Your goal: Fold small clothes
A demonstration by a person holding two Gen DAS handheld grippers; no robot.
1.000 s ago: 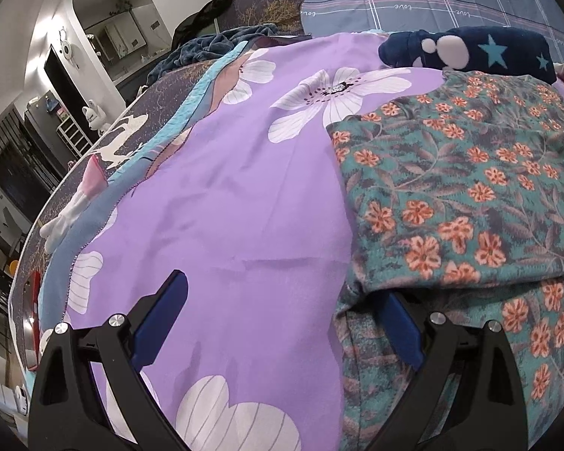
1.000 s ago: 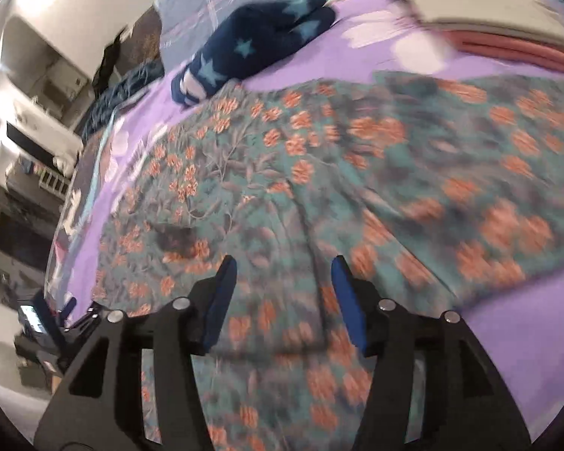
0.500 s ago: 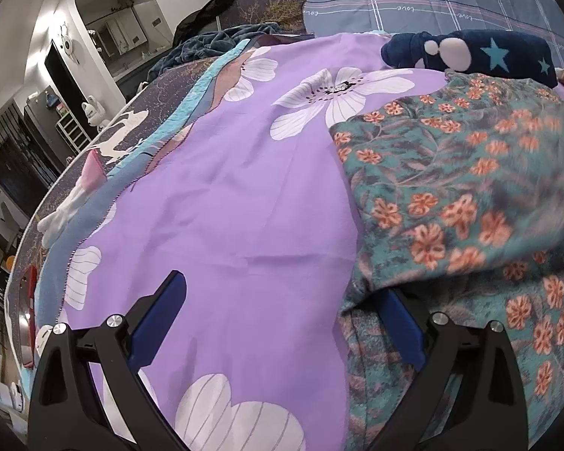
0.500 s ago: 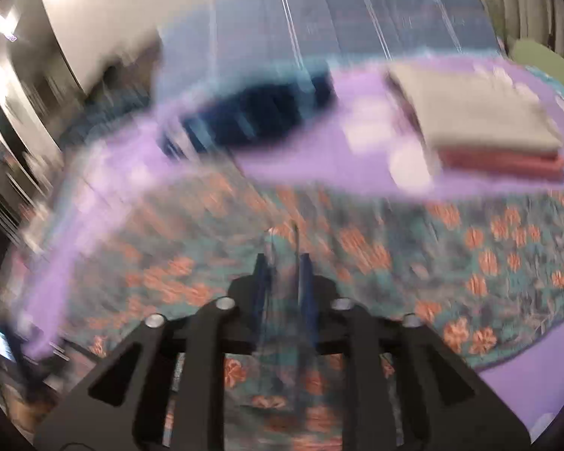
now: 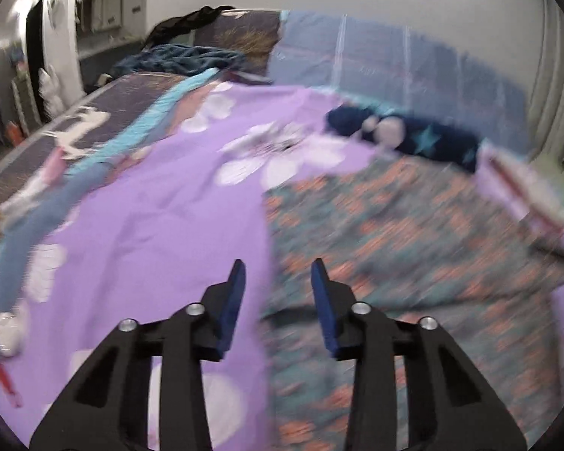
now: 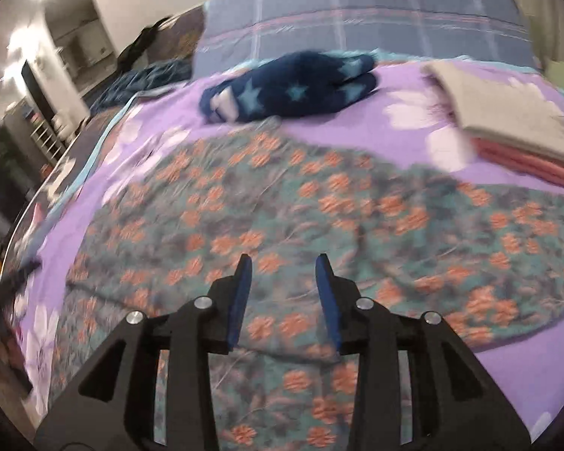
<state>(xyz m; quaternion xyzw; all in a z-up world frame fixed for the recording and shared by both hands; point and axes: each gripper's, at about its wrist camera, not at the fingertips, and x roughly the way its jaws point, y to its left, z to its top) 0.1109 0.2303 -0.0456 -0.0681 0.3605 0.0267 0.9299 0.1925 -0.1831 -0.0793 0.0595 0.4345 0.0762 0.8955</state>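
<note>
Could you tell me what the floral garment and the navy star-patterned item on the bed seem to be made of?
Floral garment: apparently thin woven fabric, matte; it lies flat with fine creases. Navy star item: probably fleece or plush; it looks thick, soft and fuzzy.

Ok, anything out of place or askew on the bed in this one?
Nothing damaged or spilled. The teal floral garment lies rumpled and uneven across the purple bedspread, not yet folded, while the folded stack sits neat at the right. The navy star-print item lies bunched behind it.
</note>
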